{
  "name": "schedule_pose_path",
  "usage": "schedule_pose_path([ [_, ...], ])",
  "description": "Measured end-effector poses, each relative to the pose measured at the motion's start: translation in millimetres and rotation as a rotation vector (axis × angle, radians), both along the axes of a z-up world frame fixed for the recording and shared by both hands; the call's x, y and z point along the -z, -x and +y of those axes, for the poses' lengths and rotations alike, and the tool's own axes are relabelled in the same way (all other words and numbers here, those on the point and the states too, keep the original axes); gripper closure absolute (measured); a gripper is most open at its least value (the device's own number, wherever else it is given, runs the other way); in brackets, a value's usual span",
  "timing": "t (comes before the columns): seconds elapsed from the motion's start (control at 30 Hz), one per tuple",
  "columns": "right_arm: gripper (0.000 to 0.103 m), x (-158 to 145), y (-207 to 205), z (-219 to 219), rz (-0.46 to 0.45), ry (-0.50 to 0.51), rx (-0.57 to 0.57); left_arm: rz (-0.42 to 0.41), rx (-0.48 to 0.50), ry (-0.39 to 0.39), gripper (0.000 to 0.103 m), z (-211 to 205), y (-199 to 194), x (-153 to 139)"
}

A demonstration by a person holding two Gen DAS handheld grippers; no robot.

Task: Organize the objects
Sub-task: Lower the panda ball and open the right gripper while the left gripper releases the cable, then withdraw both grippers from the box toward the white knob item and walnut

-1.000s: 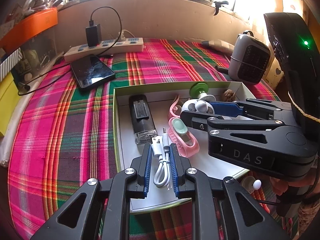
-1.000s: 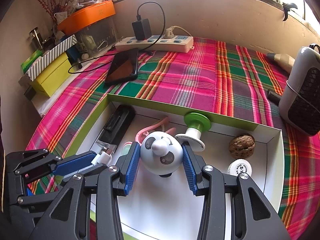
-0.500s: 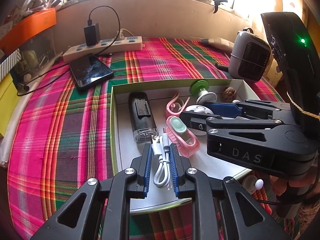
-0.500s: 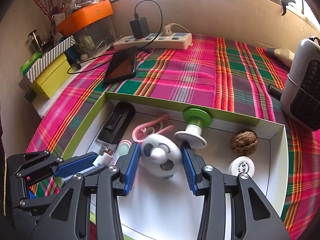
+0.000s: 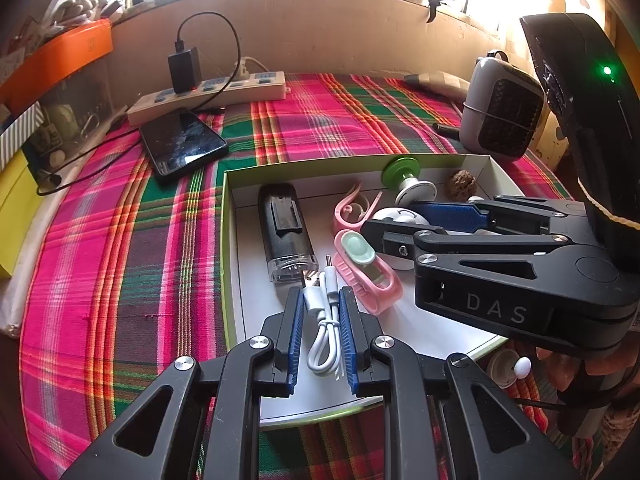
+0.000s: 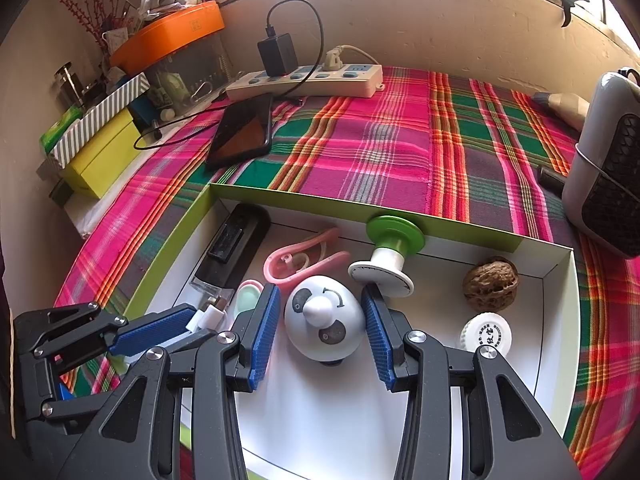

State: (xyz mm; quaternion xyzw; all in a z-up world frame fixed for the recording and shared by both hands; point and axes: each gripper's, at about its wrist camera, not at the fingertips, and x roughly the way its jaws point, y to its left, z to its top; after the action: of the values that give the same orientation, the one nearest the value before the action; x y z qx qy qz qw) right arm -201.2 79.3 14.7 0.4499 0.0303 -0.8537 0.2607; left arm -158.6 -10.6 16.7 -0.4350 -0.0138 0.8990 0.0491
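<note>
My left gripper (image 5: 320, 316) clamped on the coiled white cable (image 5: 326, 332) over the box's (image 6: 256, 194) near-left floor, my right gripper (image 6: 320, 320) beside it, pads parted round the panda toy (image 6: 324, 318), small gaps either side, bare white floor nearer me, walnut (image 6: 491, 284) by the right wall.

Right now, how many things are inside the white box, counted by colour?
Pink: 2, the clip and the holder
White: 3, the cable, panda toy, round cap
Black: 1, the lighter
Green and white: 1, the spool
Brown: 1, the walnut
Total: 8
</note>
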Motion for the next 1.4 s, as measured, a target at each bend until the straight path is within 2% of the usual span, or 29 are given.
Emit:
schedule_pose_path([
  [0.43, 0.059, -5.5, -6.2, 3.7, 0.006, 0.015, 0.014, 0.003, -0.001, -0.005, 0.082, 0.5, -4.4, -2.2],
  [0.6, 0.059, -9.5, -8.7, 7.4, 0.013, 0.024, 0.035, 0.011, -0.009, -0.003, 0.075, -0.3, -8.9, -5.9],
  [0.73, 0.059, -12.3, -12.0, 10.6, 0.013, 0.037, 0.047, 0.013, -0.018, -0.004, 0.075, -1.7, -13.7, -8.3],
  [0.87, 0.053, -16.2, -18.4, 13.0, 0.021, 0.042, 0.054, 0.025, -0.021, -0.003, 0.074, -2.2, -21.8, -13.3],
  [1.4, 0.052, -35.8, -60.7, 22.9, 0.083, 0.073, 0.091, 0.065, -0.014, 0.002, 0.073, -1.5, -55.9, -27.6],
])
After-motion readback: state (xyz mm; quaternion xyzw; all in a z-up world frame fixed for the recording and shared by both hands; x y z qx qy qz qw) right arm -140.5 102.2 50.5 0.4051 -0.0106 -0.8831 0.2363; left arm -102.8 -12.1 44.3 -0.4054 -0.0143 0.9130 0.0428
